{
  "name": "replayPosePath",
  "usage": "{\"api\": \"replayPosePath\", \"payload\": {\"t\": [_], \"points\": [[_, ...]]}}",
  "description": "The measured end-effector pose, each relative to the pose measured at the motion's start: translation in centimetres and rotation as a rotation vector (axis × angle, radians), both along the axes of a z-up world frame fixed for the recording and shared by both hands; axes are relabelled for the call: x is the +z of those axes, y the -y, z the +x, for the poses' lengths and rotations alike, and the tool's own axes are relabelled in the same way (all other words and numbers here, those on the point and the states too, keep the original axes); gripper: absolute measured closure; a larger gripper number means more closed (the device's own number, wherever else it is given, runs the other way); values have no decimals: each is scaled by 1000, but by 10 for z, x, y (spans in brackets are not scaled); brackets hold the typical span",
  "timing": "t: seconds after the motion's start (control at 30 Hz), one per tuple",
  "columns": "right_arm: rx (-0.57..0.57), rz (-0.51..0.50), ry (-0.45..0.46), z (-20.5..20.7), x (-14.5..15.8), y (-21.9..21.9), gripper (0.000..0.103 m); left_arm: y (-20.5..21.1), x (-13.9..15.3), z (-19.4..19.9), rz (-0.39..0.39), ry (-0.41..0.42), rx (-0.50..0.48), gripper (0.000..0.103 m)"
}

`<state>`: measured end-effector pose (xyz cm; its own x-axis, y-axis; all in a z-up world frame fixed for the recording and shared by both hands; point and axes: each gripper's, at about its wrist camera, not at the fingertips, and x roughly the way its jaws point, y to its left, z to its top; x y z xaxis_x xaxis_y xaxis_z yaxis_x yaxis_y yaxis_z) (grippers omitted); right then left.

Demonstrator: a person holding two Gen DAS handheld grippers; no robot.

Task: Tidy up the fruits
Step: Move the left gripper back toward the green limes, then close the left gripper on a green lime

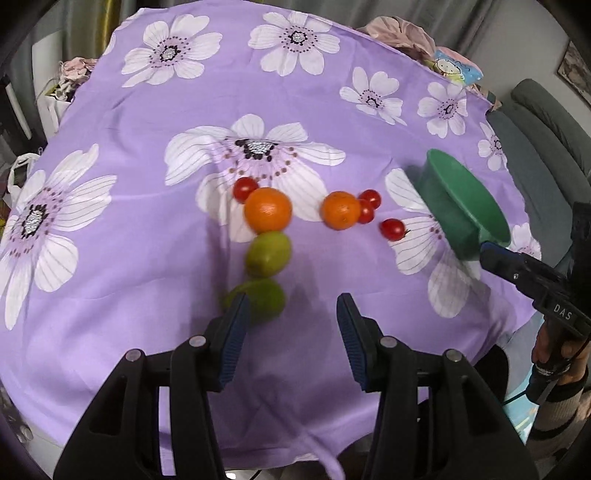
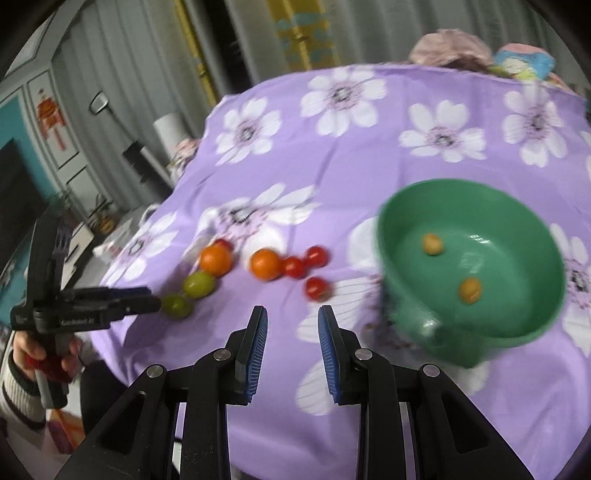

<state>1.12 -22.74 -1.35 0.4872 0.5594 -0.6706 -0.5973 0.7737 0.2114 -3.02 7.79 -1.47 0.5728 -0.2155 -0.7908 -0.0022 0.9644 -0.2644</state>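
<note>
On the purple flowered cloth lie two oranges [image 1: 267, 209] [image 1: 340, 210], two green fruits [image 1: 268, 254] [image 1: 263, 301] and several cherry tomatoes [image 1: 392, 229]. A green bowl [image 2: 476, 273] at the right holds two small yellow fruits [image 2: 470, 290]. My left gripper [image 1: 291, 321] is open and empty, its left pad beside the nearer green fruit. My right gripper [image 2: 291, 325] is open and empty, just left of the bowl and short of a tomato [image 2: 317, 288]. The bowl also shows in the left wrist view [image 1: 461, 203], tilted, with the right gripper's tip at its rim.
The table's front edge drops off close under both grippers. Crumpled pink cloth [image 1: 400, 31] and a cartoon-printed pack [image 1: 456, 68] lie at the far edge. A grey sofa [image 1: 543, 140] stands to the right. Curtains and a cabinet [image 2: 55, 122] are behind.
</note>
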Motion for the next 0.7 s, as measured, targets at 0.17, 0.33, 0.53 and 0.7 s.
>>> {"api": "replayPosePath", "payload": {"t": [0.17,0.33,0.53,0.7], "points": [[63,-28,-35,-6,-12,-25,75,-1,-8,-4,86,24,-25,55],[115,-66,-65,-13,-22,-45,75,-5,-17,3,97,16,-47,55],[162,-95,-84,-17,-29,-63,75,-8,-24,16,64,-14,-77,55],[170,-97,-94,-15,-33,-71,75,-4,-31,25,96,-49,-87,56]]}}
